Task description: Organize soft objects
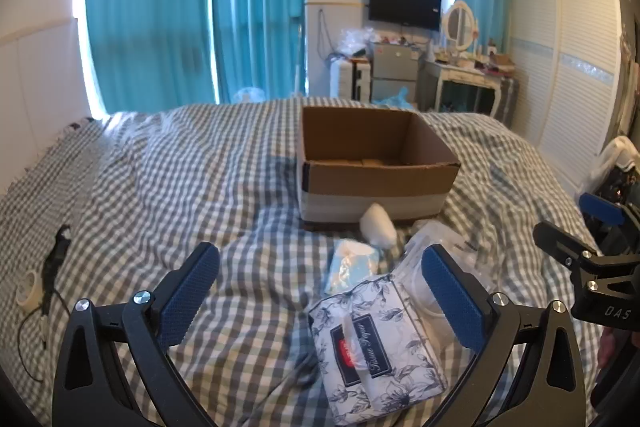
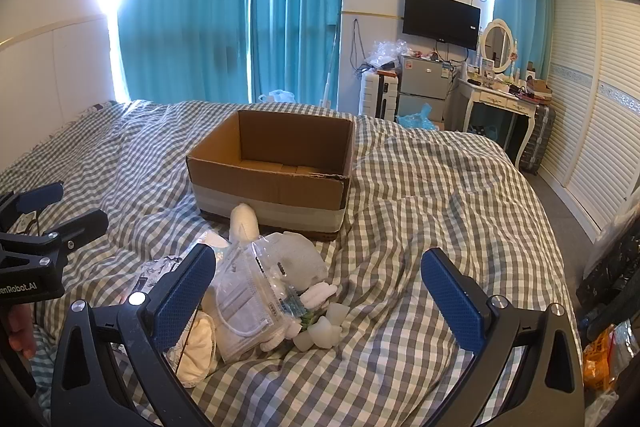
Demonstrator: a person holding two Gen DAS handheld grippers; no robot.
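An open, empty cardboard box (image 1: 376, 167) (image 2: 276, 171) stands on the checked bed. In front of it lies a pile of soft things: a floral tissue pack (image 1: 376, 347), a light blue packet (image 1: 352, 265), a white roll (image 1: 378, 225) (image 2: 244, 221), a bagged face mask (image 2: 248, 291), a white plush toy (image 2: 296, 259). My left gripper (image 1: 320, 291) is open above the tissue pack, its right finger beside a clear plastic bag (image 1: 440, 267). My right gripper (image 2: 320, 291) is open over the pile's right side. Both are empty.
A tape roll (image 1: 28, 293) and a black cable (image 1: 52, 267) lie on the bed (image 2: 420, 195) at the left. Beyond the bed are turquoise curtains (image 2: 224, 7), a small fridge (image 2: 422, 83), a dressing table (image 2: 500, 99) and a white wardrobe (image 2: 592, 87).
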